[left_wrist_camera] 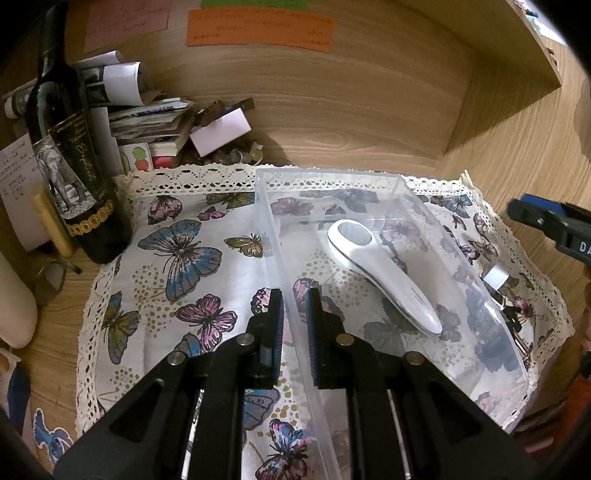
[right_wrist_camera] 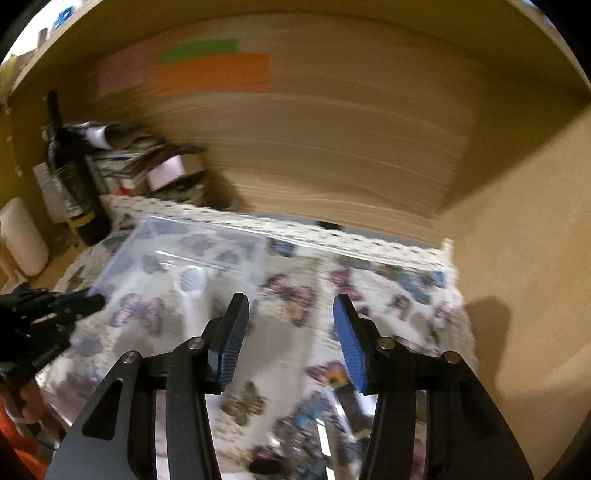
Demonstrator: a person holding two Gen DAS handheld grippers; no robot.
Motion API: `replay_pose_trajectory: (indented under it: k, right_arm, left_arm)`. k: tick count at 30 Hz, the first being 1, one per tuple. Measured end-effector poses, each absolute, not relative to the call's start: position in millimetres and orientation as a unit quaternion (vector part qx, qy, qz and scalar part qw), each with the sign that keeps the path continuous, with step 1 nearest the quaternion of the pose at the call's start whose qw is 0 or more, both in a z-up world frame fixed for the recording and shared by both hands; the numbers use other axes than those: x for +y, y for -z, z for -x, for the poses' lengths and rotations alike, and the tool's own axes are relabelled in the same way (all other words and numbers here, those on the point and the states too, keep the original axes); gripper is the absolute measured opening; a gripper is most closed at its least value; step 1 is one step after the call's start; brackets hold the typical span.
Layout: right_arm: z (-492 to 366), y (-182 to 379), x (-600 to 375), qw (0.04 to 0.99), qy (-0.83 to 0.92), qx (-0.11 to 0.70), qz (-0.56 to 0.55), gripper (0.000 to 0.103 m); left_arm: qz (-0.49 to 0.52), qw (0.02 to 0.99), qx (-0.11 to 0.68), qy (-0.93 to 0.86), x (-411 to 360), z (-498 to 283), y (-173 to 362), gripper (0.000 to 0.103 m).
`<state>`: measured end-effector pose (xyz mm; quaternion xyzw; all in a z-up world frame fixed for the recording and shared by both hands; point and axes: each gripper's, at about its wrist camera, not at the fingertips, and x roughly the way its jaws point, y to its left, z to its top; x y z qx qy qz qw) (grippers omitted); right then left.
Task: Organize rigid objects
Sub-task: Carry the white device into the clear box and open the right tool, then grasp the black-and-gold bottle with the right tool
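A clear plastic bin (left_wrist_camera: 424,206) stands on a butterfly-print cloth (left_wrist_camera: 184,258). Inside it lies a white handheld device (left_wrist_camera: 384,273) with a round grey head. My left gripper (left_wrist_camera: 295,295) is shut on the bin's near left wall, one pad on each side of the wall. In the blurred right wrist view, my right gripper (right_wrist_camera: 291,306) hovers open over the cloth to the right of the bin (right_wrist_camera: 207,236), with nothing between its fingers. The white device (right_wrist_camera: 192,291) shows through the bin. Small dark and white items (left_wrist_camera: 498,295) lie on the cloth beyond the bin's right wall.
A dark wine bottle (left_wrist_camera: 74,166) stands at the left edge of the cloth, with a pile of papers and small boxes (left_wrist_camera: 147,118) behind it. Wooden shelf walls close in the back and right. Coloured notes (left_wrist_camera: 258,29) are stuck on the back wall.
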<state>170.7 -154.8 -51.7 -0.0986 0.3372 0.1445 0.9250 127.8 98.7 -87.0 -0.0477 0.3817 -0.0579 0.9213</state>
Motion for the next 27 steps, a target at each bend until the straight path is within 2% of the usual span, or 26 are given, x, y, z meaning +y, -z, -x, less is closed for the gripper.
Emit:
replay_pose_trajectory:
  k: [10, 18, 27]
  right_arm:
    - [-162, 95, -212, 0.915, -0.080, 0.389, 0.066, 0.048]
    - [-173, 135, -214, 0.889, -0.098, 0.443, 0.061, 0.048]
    - [-181, 142, -198, 0.884, -0.116, 0.446, 0.082, 0.048]
  left_arm:
    - [0.041, 0.920, 0.387, 0.047, 94, -130, 87, 0.012]
    - [0.040, 0.919, 0.391, 0.042, 93, -130, 88, 0.012]
    - [0.040, 0.918, 0.391, 0.043, 94, -131, 89, 0.012]
